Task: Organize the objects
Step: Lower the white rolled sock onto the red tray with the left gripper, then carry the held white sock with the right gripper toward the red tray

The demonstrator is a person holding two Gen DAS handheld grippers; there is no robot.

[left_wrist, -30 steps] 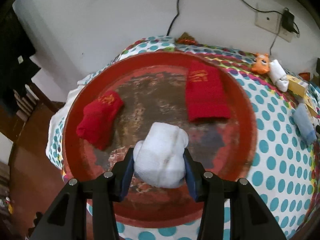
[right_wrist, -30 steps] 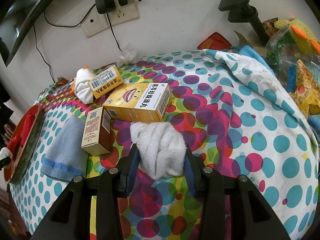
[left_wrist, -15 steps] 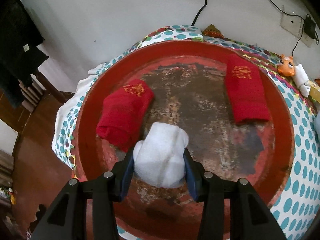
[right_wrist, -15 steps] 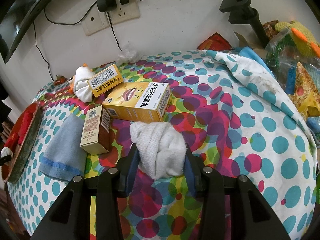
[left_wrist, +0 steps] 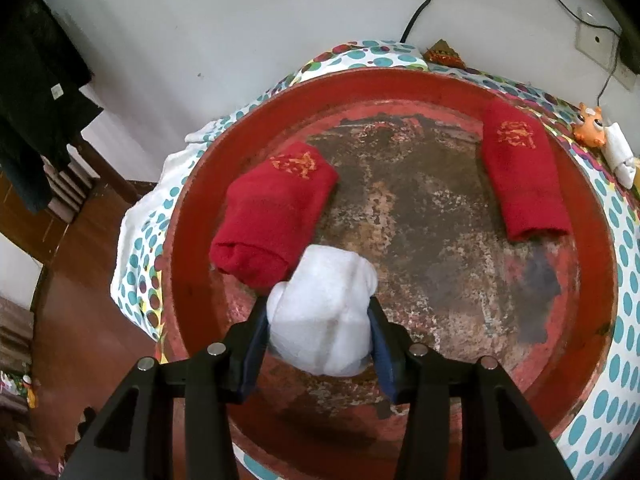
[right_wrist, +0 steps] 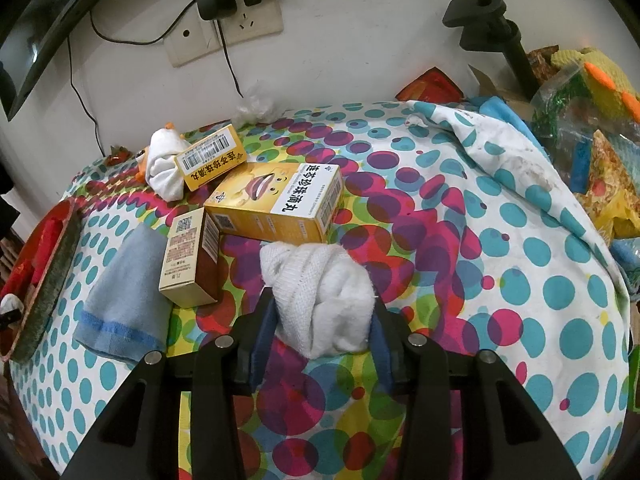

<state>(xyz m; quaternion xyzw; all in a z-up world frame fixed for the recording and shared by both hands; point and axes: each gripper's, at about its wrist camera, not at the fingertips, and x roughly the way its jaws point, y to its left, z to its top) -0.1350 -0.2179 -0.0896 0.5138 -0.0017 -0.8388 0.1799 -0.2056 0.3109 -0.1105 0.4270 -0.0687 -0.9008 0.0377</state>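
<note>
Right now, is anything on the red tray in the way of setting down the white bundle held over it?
Partly. The left tool, jaws opening, has the white bundle between them, beside the nearer red towel. Bare tray floor lies directly right of it; the other red towel sits far off.

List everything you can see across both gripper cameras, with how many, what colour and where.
Tray: 1, red, worn; table's left end.
Rolled red towels: 2, on the tray, one left, one right.
White towel bundles: 2, one between the left gripper's pads over the tray, one between the right gripper's pads over the tablecloth.
Medicine boxes: 3; large yellow, small yellow, beige; mid table.
Blue cloth: 1, beside the beige box.
Orange toy: 1, with a white cloth, behind the tray.
Tablecloth: 1, polka-dotted.
Wall socket: 1, charger plugged in.
Left gripper: black, jaws opening around its bundle.
Right gripper: black, gripping its bundle.
</note>
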